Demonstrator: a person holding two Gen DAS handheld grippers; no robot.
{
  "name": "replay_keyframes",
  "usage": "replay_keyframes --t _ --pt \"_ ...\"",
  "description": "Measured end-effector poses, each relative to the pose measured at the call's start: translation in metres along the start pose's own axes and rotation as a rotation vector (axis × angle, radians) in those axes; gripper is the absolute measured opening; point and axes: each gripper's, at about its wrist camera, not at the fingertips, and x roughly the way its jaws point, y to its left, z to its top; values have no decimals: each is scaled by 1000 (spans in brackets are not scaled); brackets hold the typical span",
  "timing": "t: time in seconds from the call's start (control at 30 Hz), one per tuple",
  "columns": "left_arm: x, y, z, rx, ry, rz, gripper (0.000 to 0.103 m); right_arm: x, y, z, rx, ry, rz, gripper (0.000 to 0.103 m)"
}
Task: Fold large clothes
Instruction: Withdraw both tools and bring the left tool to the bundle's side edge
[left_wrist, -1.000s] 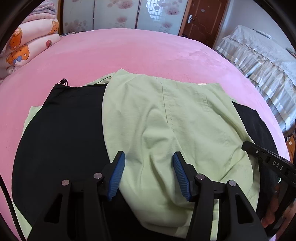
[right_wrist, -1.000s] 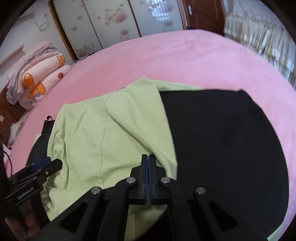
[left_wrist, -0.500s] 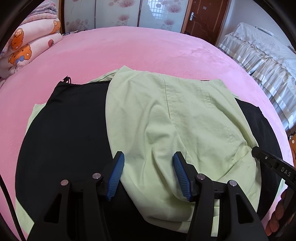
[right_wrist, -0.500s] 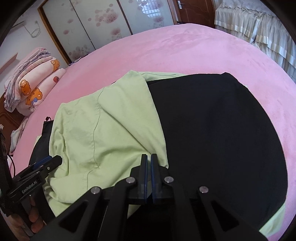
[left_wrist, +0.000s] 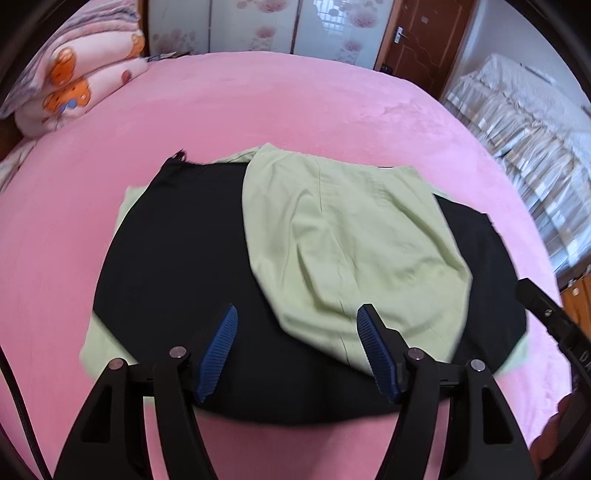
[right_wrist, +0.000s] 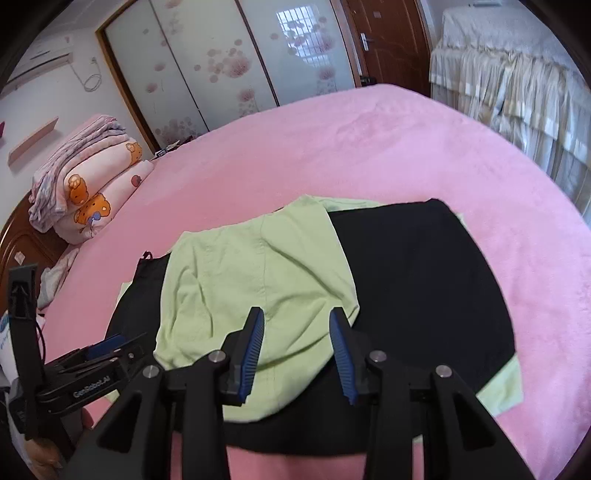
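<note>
A large black and light-green garment lies on the pink bed. Its black body (left_wrist: 177, 266) is spread flat, and a light-green folded flap (left_wrist: 354, 236) lies on top across the middle. The flap also shows in the right wrist view (right_wrist: 258, 280), with black cloth (right_wrist: 424, 280) to its right. My left gripper (left_wrist: 297, 332) is open and empty, above the near edge of the garment. My right gripper (right_wrist: 297, 332) is open and empty, above the near end of the green flap. Each gripper shows at the edge of the other's view.
The pink bedspread (left_wrist: 295, 107) surrounds the garment on all sides. Folded patterned quilts (right_wrist: 92, 184) are stacked at the far left by the headboard. A second bed with a pale frilled cover (right_wrist: 517, 74) stands to the right. Wardrobe doors and a brown door are behind.
My right gripper has opened and let go of the green flap, which now lies on the black cloth. Both grippers have drawn back and risen away from the garment.
</note>
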Motion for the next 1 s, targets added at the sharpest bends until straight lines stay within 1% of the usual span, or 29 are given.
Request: replay_keyframes --t 0.1,0.2,0.37,0.5,0.63,0.77,0.87,1.0 --pt "-22 5 -20 -31 4 -20 66 -23 9 -13 -41 -23 -4 37" --pt "-37 10 -40 -45 9 -11 66 -40 19 -28 -77 -28 -3 37" --pt "-51 23 -70 -78 42 -28 66 -57 26 -45 -109 -32 -4 37" --pt "-51 36 -91 -92 60 -27 66 -63 30 -58 -113 -22 8 37" --pt "-40 51 -108 -133 86 -40 66 -59 38 -77 -156 -17 -15 37" --pt "-23 66 -121 -183 115 -71 66 -49 46 -89 -160 10 -8 37" --pt "-8 76 -127 -226 122 -103 66 -41 51 -93 -166 12 -11 37" --pt "12 91 -129 -311 122 -179 66 -30 58 -93 -173 14 -4 37"
